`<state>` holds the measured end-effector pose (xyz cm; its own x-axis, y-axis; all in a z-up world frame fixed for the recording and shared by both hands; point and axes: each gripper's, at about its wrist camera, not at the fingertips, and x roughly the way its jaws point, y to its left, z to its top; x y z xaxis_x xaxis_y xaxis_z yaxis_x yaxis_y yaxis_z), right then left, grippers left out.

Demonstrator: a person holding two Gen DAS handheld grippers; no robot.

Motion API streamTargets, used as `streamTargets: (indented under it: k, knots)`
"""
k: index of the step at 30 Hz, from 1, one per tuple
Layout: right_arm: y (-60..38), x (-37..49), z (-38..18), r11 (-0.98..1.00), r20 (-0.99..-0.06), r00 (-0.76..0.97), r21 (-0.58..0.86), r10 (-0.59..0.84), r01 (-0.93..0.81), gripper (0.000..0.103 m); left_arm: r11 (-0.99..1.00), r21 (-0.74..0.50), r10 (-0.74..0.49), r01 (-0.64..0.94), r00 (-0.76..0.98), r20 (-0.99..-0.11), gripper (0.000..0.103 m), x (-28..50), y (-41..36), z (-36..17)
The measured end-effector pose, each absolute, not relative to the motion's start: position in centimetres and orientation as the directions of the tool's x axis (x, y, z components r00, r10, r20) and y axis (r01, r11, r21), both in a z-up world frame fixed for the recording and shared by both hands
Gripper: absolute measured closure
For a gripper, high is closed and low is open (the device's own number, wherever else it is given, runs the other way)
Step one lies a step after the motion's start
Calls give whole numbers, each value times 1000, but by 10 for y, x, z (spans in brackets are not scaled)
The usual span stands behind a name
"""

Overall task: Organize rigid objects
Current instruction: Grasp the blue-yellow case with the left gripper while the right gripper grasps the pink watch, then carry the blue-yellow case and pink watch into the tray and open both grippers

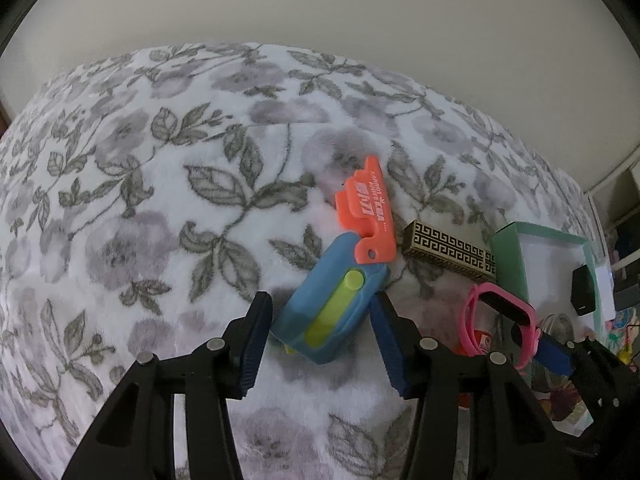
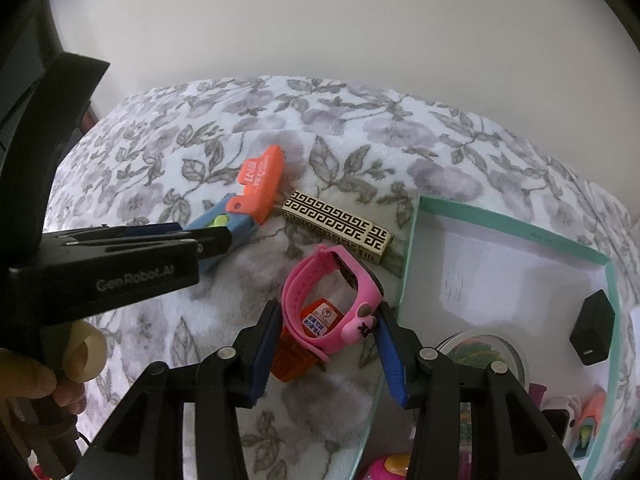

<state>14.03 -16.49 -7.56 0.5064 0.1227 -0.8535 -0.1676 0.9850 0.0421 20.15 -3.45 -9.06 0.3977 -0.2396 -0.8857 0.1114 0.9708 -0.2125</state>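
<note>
On floral fleece bed cover (image 1: 160, 200), left hand-held gripper (image 1: 320, 320) is clamped on blue plastic toy w/ orange flip top (image 1: 332, 300); right hand-held gripper (image 2: 328, 332) grips pink rubber kids' watch (image 2: 332, 300). Risk: watch strap flexes, slips out en route to teal cardboard box (image 2: 420, 248). Count: 1 toy, 1 watch, 1 gold patterned bar (image 2: 336, 220).

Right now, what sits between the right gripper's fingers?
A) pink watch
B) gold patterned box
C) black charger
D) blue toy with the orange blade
A: in the right wrist view the pink watch sits between the blue pads of the right gripper, over an orange item.
</note>
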Motion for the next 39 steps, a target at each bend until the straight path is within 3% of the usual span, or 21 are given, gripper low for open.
streamTargets:
  k: [5, 15, 21, 29, 39]
  knots:
    - [-165, 141, -76, 985, -855, 505, 43, 123, -168, 54, 967, -231, -256, 112, 411, -875, 47, 202, -36, -96]
    - [-166, 140, -78, 984, -854, 505, 44, 126, -170, 54, 980, -139, -191, 145, 449, -873, 45, 199, -48, -97]
    - [-167, 140, -77, 984, -852, 509, 46, 127, -170, 54, 967, -240, -253, 87, 443, -860, 56, 202, -34, -93]
    - [-169, 136, -64, 984, -832, 538, 50, 137, -174, 54, 950, -302, -299, 76, 492, -817, 59, 200, -23, -67]
    - [-184, 131, -29, 987, -779, 611, 63, 141, -147, 54, 924, -367, -349, 105, 621, -702, 63, 191, -2, -5]
